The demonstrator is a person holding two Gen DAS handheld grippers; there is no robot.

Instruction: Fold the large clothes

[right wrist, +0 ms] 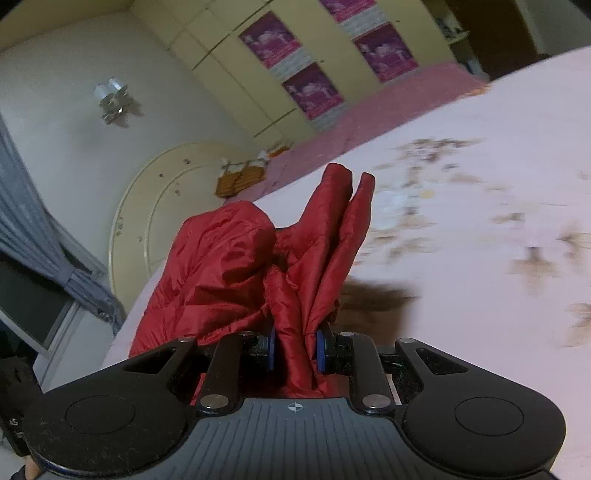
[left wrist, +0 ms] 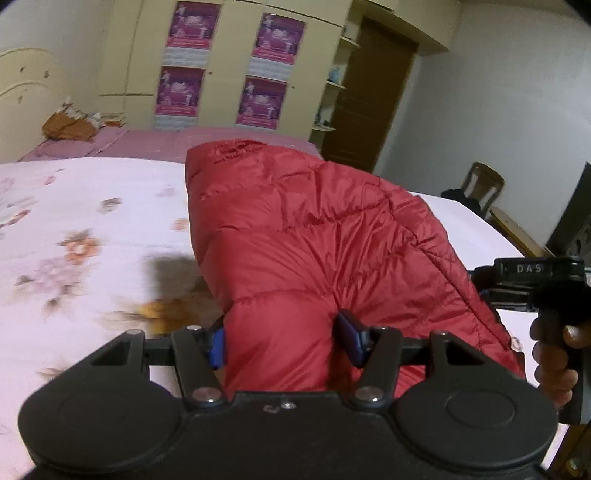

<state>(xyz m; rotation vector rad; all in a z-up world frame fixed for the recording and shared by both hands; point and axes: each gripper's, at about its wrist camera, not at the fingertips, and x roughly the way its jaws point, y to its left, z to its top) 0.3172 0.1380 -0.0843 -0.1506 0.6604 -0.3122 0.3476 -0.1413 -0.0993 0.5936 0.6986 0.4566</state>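
Red jacket (left wrist: 314, 240) lengthwise toward wardrobe (left wrist: 229, 62)

Cream wardrobe (left wrist: 236, 62) with purple posters (left wrist: 190, 26), brown door (left wrist: 369, 96), possibly curtained window (right wrist: 33, 299).

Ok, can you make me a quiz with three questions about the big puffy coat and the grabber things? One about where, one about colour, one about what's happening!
1. Where is the jacket?
A. over the flowery bedspread
B. on the chair
C. hanging on the wardrobe

2. What colour is the jacket?
A. blue
B. red
C. green

3. What is the right gripper doing?
A. hanging open
B. pinching jacket fabric
C. holding a poster

Answers:
1 A: the jacket spreads over the flowery bedspread.
2 B: its quilted fabric is red in both views.
3 B: the right gripper has a fold of red fabric squeezed between its blue pads; the left gripper grips a puffy part too.
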